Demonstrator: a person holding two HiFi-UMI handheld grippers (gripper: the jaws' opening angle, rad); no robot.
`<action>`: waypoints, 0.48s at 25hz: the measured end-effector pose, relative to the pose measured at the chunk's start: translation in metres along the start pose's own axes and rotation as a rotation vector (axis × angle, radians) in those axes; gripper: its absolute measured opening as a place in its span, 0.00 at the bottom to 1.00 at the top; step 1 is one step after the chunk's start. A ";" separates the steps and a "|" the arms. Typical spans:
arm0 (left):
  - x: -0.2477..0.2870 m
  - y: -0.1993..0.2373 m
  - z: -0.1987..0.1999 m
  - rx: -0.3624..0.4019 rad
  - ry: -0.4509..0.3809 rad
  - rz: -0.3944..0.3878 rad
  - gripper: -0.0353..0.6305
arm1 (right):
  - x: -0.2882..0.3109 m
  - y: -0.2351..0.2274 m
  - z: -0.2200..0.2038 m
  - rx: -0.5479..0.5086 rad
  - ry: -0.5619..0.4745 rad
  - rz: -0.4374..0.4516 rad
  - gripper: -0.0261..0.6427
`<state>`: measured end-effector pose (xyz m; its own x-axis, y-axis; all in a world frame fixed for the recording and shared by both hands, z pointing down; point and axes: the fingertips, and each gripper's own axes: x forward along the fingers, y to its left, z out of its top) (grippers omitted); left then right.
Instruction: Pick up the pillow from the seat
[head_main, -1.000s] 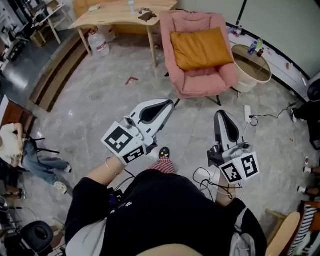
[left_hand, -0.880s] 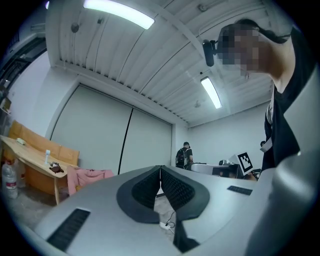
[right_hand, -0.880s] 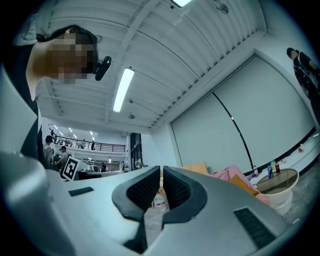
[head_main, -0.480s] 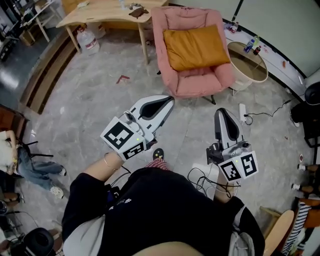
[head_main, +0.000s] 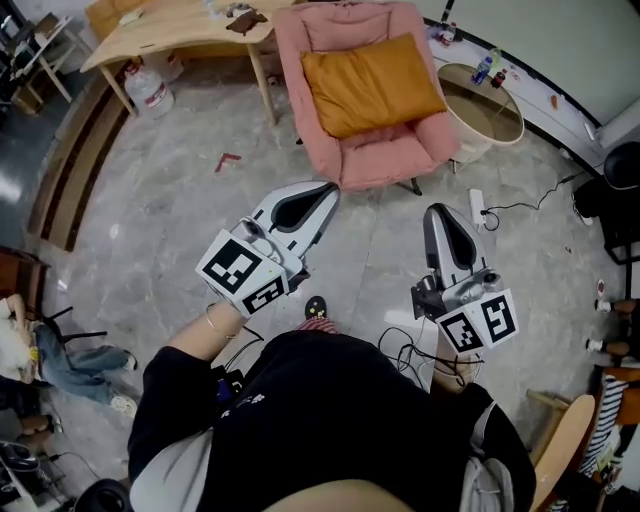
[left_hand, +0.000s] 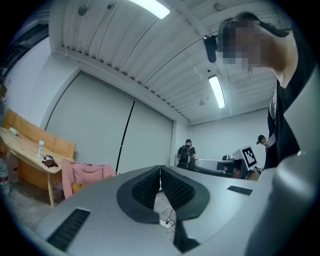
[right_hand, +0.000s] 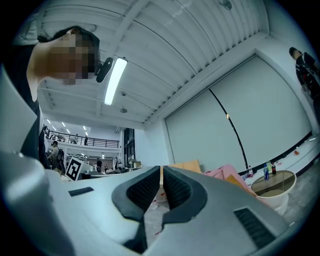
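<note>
Head view: the orange pillow (head_main: 372, 85) lies on the seat of the pink armchair (head_main: 440, 140), leaning on its backrest, at the far side of the scene. Both claws are nearer the person and well apart from it. The left claw (head_main: 328, 192) points toward the armchair's near left corner, and the right claw (head_main: 437, 213) is to its right. Each claw's jaws are pressed together with nothing between them. A round table (head_main: 468, 145) stands right of the armchair — a wooden table (head_main: 170, 30) stands far left.
</note>
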<state>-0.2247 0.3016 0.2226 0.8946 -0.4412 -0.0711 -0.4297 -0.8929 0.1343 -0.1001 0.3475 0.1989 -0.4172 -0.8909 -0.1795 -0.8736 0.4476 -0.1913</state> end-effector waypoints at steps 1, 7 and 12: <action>0.002 0.004 0.000 -0.001 -0.001 -0.004 0.07 | 0.004 -0.002 -0.001 -0.001 0.004 -0.003 0.07; 0.006 0.022 -0.003 -0.002 0.002 -0.028 0.07 | 0.025 -0.004 -0.007 -0.009 0.010 -0.013 0.07; 0.010 0.040 -0.004 -0.005 -0.013 -0.036 0.07 | 0.044 -0.007 -0.012 -0.026 0.022 -0.019 0.07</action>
<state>-0.2321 0.2615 0.2308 0.9076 -0.4103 -0.0889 -0.3970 -0.9077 0.1360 -0.1154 0.3048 0.2036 -0.4058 -0.9008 -0.1547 -0.8874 0.4288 -0.1693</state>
